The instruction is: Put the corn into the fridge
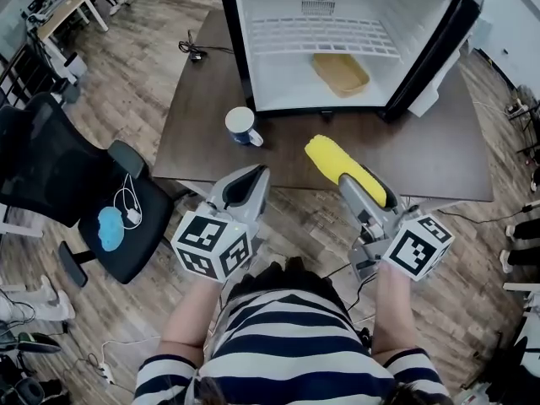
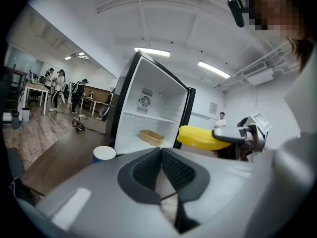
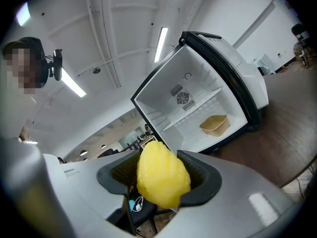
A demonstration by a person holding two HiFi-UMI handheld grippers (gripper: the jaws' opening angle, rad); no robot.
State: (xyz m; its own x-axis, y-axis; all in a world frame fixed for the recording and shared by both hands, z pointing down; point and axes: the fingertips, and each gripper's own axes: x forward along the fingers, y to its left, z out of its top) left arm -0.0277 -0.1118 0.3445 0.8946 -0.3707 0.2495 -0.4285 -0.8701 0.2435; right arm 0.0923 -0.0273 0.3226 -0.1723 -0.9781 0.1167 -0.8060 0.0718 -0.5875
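Over the near edge of the dark table [image 1: 211,133], the corn [image 1: 337,163] is gripped between the jaws of the right gripper [image 1: 364,194], with its free tip pointed toward the open fridge [image 1: 240,49]. Its rear end is covered by the jaws in the head view. Only its rounded tip is seen in the right gripper view, so its full length cannot be made out. The left gripper [image 1: 251,180] is held clenched on nothing, and in its own view the pads are seen meeting at the tips. A beige tray [image 1: 341,73] is seen on the fridge floor, beneath a wire shelf [image 1: 321,36]. The fridge's upper part is cut off by the frame. A blue mug [image 1: 242,126] stands on the table, just left of the fridge opening.
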